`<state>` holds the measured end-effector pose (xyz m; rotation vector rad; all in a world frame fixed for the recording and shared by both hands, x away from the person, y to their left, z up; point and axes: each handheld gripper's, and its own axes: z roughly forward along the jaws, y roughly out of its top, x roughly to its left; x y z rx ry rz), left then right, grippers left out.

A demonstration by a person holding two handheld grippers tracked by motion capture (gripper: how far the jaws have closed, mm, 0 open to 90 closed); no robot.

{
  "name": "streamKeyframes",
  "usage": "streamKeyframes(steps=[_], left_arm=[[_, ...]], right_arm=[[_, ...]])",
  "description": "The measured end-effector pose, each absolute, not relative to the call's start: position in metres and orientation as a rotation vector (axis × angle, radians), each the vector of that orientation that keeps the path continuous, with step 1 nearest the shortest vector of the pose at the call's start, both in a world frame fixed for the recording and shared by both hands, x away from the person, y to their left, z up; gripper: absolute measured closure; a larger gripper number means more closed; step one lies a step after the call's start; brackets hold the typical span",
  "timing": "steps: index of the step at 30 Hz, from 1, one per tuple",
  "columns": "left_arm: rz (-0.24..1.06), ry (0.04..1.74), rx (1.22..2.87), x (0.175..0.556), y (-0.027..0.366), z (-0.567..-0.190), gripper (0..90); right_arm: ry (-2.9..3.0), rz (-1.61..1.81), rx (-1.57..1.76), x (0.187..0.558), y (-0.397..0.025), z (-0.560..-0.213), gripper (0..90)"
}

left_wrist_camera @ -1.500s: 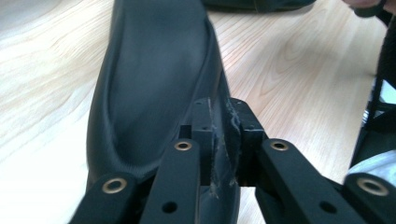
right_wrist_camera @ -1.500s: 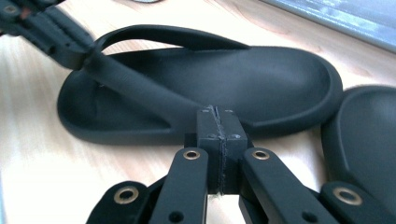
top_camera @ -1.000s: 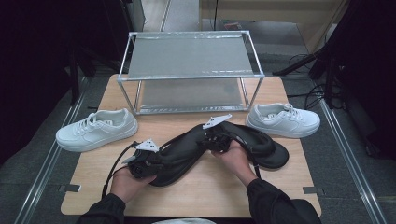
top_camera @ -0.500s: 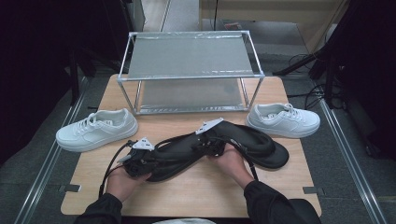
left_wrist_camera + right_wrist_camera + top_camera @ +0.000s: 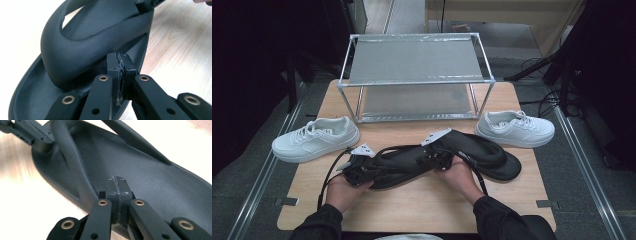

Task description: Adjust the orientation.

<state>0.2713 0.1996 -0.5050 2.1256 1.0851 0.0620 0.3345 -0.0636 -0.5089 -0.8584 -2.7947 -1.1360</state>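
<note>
A black flip-flop sandal (image 5: 399, 162) is held between both grippers over the front of the wooden table (image 5: 412, 205). My left gripper (image 5: 357, 169) is shut on its rim at one end; in the left gripper view the jaws (image 5: 121, 62) pinch the edge beside the thick strap (image 5: 75, 52). My right gripper (image 5: 437, 156) is shut on the other end, its jaws (image 5: 117, 185) clamped on the footbed's rim (image 5: 150, 177). A second black sandal (image 5: 499, 161) lies flat on the table to the right, partly behind the held one.
A two-shelf metal rack (image 5: 414, 60) stands at the back of the table. One white sneaker (image 5: 314, 140) lies at the left and another (image 5: 514, 129) at the right. Cables trail from both grippers by the person's hands.
Both grippers have shifted slightly left and toward the person with the sandal. The sandal has turned flatter and now looks narrower from above.
</note>
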Motion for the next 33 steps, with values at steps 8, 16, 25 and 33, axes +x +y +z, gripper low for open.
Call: streamKeyframes(steps=[8,16,25,33], left_arm=[[0.039,1.095,2.101,0.282,0.201,-0.506,87.3],[0.008,1.103,2.064,0.292,0.202,-0.507,86.9],[-0.004,1.096,2.067,0.305,0.197,-0.507,86.5],[0.011,1.102,2.048,0.312,0.196,-0.504,86.4]], right_arm=[[-2.799,-1.130,-0.849,0.326,-0.063,-0.509,90.0],[-2.795,-1.113,-0.860,0.316,-0.062,-0.508,90.0],[-2.814,-1.105,-0.826,0.303,-0.054,-0.508,90.0],[-2.787,-1.126,-0.854,0.295,-0.048,-0.508,90.0]])
